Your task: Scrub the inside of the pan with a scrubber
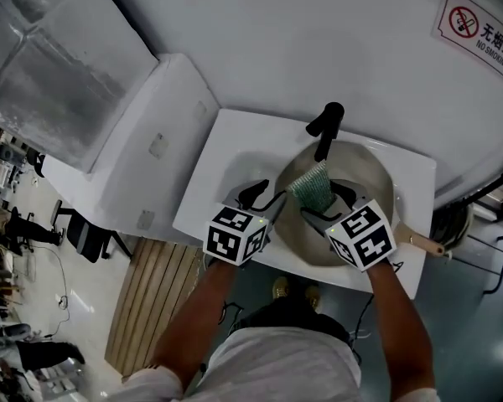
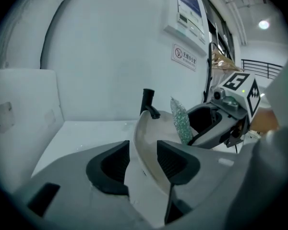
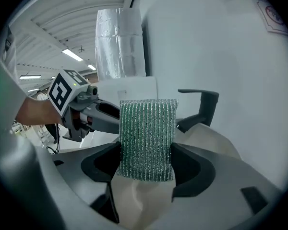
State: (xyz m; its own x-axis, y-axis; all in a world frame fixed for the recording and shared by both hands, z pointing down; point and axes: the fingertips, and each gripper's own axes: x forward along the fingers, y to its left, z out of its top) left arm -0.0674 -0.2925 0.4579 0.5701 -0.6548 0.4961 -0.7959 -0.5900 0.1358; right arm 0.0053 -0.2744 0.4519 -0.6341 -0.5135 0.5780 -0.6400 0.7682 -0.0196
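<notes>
One round, cream-coloured pan with a smooth matt inside sits on a white counter, right under a single black tap. Its pale wooden handle sticks out past the counter's front right edge. The left gripper has its jaws standing wide apart, with the pan's thin rim rising between the two ribbed dark pads. There is a gap on the outer side, so nothing is gripped. The right gripper is clamped on the one scrubber, a flat rectangle of green ribbed mesh with a glittery sheen. It is held upright by its lower half, above the inside of the pan and just in front of the tap. The two grippers are close together over the near side of the pan. The pan fills most of the counter's right part, leaving a bare white strip to its left. The plain white wall stands directly behind the tap.
</notes>
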